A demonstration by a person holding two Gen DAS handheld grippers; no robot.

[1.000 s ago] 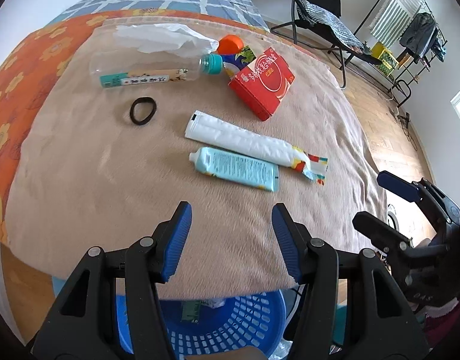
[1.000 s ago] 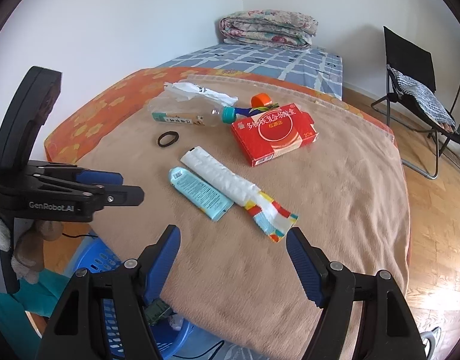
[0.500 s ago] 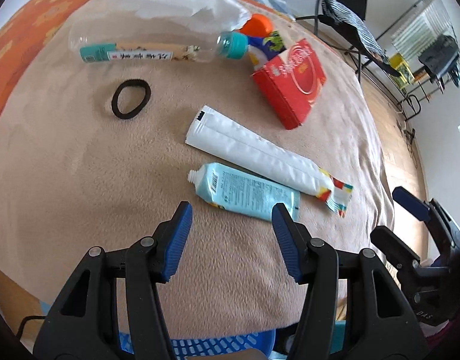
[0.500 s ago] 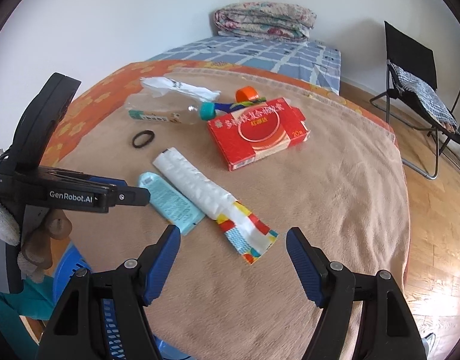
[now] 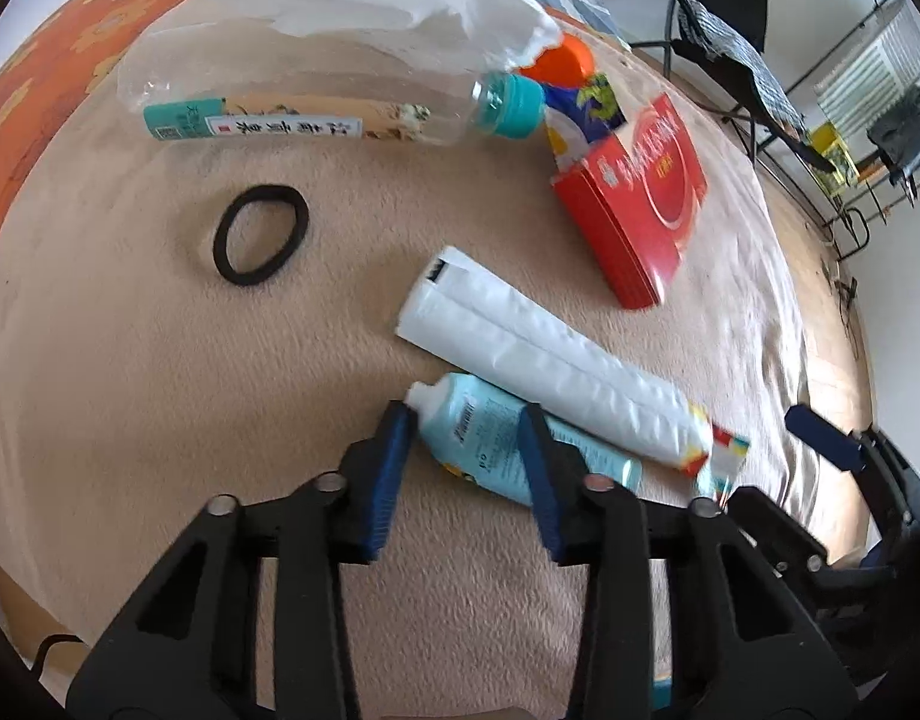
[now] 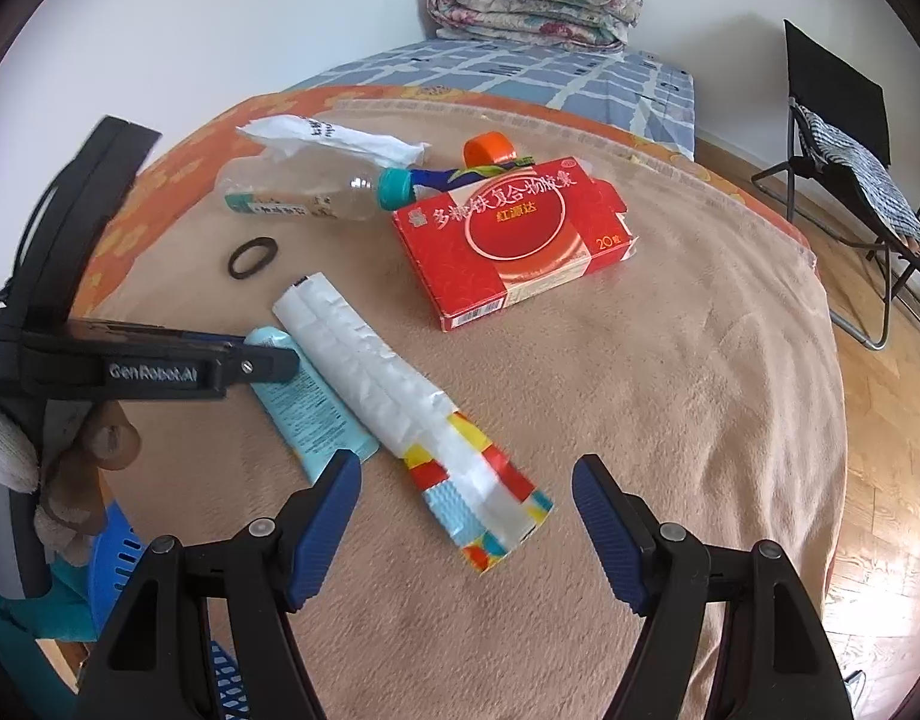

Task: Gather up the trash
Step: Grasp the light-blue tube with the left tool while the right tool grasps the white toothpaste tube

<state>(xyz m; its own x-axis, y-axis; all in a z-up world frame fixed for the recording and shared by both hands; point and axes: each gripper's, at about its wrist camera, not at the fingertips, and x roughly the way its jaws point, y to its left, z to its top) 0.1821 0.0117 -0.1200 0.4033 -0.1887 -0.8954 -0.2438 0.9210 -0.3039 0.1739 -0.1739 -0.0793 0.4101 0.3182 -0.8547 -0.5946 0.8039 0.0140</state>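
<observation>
My left gripper (image 5: 465, 420) has its jaws open around the cap end of the teal tube (image 5: 508, 444) at the table's near edge, just beside the white wrapper (image 5: 550, 366), which I might pinch along with it.

White walls (image 6: 280, 30), wooden floor (image 6: 880, 420)

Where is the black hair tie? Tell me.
The hair tie lies flat on the tan blanket, left of the white wrapper and just in front of the clear bottle.
</observation>
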